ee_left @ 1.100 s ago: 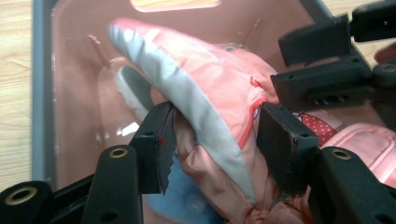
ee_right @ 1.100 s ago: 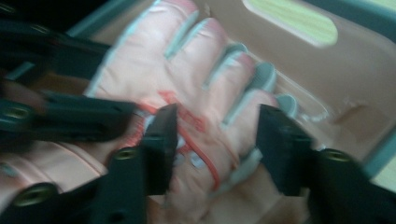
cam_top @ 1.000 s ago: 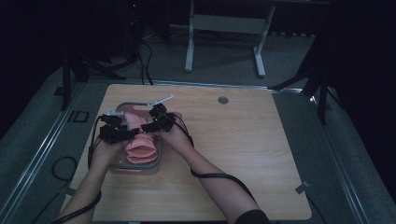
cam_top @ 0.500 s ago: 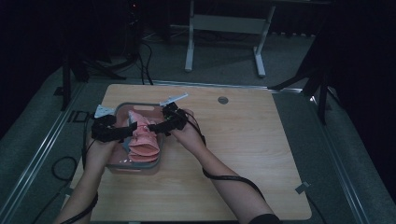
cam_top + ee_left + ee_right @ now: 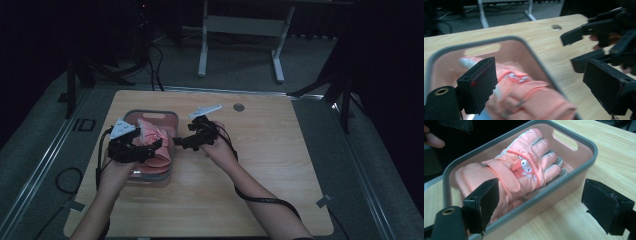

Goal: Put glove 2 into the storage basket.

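Observation:
A pink glove [image 5: 152, 137] with a cartoon patch lies flat in a pink bin with a grey rim [image 5: 160, 116] on the left of the wooden table [image 5: 270, 165]. My left gripper [image 5: 152, 147] hovers over the bin's near left side; its jaws have just been opening and stand wide, nothing pressed between them. In the left gripper view the glove [image 5: 531, 97] lies below the left gripper [image 5: 541, 72]. My right gripper [image 5: 181, 142] is just right of the bin, pointing at it; it too has just been opening. In the right gripper view the right gripper [image 5: 544, 192] frames the bin wall [image 5: 584, 142] and glove [image 5: 524, 167].
A round cable hole [image 5: 238, 107] sits near the table's far edge. Bare wood stretches right of the bin. Beyond the table stands a white desk frame [image 5: 202, 45], with cables on the dark floor.
Both grippers were close together over the glove; they have drawn apart and risen, left going left, right going right. Their jaws have opened and the glove lies loose in the bin.

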Demonstrator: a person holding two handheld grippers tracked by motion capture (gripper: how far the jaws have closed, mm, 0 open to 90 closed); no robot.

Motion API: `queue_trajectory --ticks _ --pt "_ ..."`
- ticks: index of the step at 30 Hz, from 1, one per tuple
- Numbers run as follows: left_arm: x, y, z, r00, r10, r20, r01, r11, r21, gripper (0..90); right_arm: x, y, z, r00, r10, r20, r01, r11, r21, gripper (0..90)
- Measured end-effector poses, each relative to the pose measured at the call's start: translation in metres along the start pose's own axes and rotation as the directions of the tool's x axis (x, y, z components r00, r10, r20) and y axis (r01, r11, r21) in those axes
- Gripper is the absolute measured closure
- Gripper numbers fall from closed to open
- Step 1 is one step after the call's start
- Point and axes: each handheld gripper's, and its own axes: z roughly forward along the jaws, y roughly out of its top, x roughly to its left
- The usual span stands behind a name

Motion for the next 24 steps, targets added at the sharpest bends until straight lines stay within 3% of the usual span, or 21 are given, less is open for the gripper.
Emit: queue_trajectory --ticks 3,6,7,8,11,12,13,18,24 --pt "-0.017 0.000 -0.001 0.9985 0.028 0.048 -0.027 0.9995 -0.014 12.2 -0.003 -0.008 -0.011 1.0000 0.000 0.007 0.001 1.0000 -0.006 14.5" --pt "-0.034 0.001 -0.001 0.9929 0.060 0.103 -0.058 0.9981 -0.021 12.2 -0.007 -0.016 -0.019 0.9999 -0.004 0.010 0.004 1.0000 -0.007 14.5" --pt "-0.034 0.001 -0.001 0.9929 0.060 0.103 -0.058 0.9981 -0.021 12.2 -0.007 -0.016 -0.019 0.9999 -0.004 0.010 0.004 1.0000 -0.007 14.5" --pt "-0.045 0.001 -0.001 0.9891 0.076 0.126 -0.073 0.9969 -0.028 12.2 -0.009 -0.020 -0.023 0.9999 -0.003 0.016 0.003 1.0000 -0.003 14.5" --pt "-0.062 0.000 0.002 0.9805 0.104 0.167 -0.100 0.9945 -0.030 12.2 -0.015 -0.031 -0.035 0.9997 0.013 0.018 -0.012 0.9998 -0.018 14.5" --pt "-0.062 0.000 0.002 0.9805 0.104 0.167 -0.100 0.9945 -0.030 12.2 -0.015 -0.031 -0.035 0.9997 0.013 0.018 -0.012 0.9998 -0.018 14.5" --pt "-0.072 -0.001 0.004 0.9744 0.123 0.188 -0.119 0.9924 -0.031 12.2 -0.016 -0.034 -0.037 0.9998 0.010 0.020 -0.009 0.9998 -0.018 14.5" --pt "-0.089 -0.011 0.013 0.9612 0.124 0.247 -0.121 0.9923 -0.026 12.4 -0.021 -0.052 -0.049 0.9993 0.003 0.037 -0.002 0.9999 -0.012 14.5" --pt "-0.108 -0.026 0.028 0.9413 0.158 0.298 -0.165 0.9863 -0.001 12.4 -0.025 -0.074 -0.057 0.9986 -0.004 0.052 0.005 0.9999 -0.013 14.5"
